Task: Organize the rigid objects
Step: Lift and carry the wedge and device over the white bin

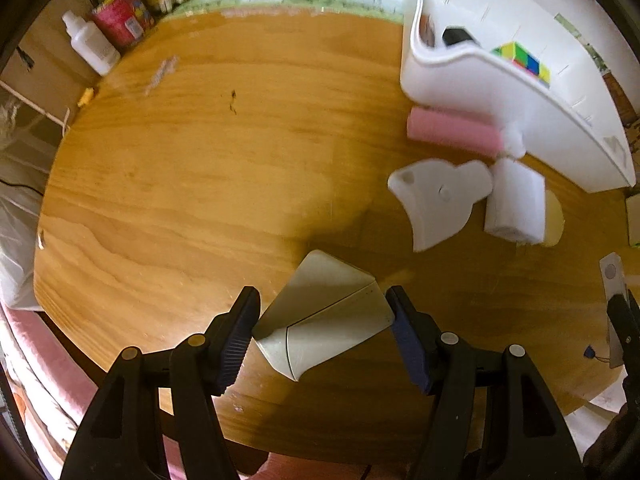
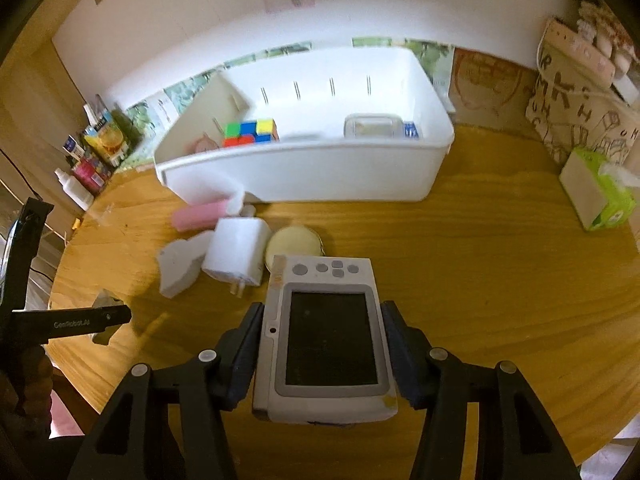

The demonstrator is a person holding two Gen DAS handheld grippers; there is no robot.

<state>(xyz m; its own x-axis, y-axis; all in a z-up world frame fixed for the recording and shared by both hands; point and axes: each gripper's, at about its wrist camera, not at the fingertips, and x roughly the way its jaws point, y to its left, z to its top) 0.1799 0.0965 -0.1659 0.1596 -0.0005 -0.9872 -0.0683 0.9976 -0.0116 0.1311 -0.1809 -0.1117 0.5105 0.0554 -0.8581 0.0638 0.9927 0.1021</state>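
My left gripper (image 1: 322,334) points down over the round wooden table (image 1: 192,168) and is shut on a cream wedge-shaped plastic piece (image 1: 324,312), one pad on each side. My right gripper (image 2: 324,344) is shut on a grey handheld device with a dark screen (image 2: 330,340), held above the table (image 2: 500,264). Behind stands a white bin (image 2: 304,176) (image 1: 460,80) holding a colour cube (image 2: 250,132) (image 1: 524,60) and a clear box (image 2: 372,126). In front of it lie a pink cylinder (image 2: 198,216) (image 1: 452,132), a white charger plug (image 2: 236,256) (image 1: 516,204), a white curved piece (image 2: 178,272) (image 1: 436,204) and a round cream tin (image 2: 294,244).
A green tissue box (image 2: 600,196) stands at the table's right edge, with a patterned bag (image 2: 572,120) behind it. Bottles and cartons (image 1: 116,16) (image 2: 88,164) crowd the far left rim. The left gripper's body (image 2: 80,320) shows low on the left in the right wrist view.
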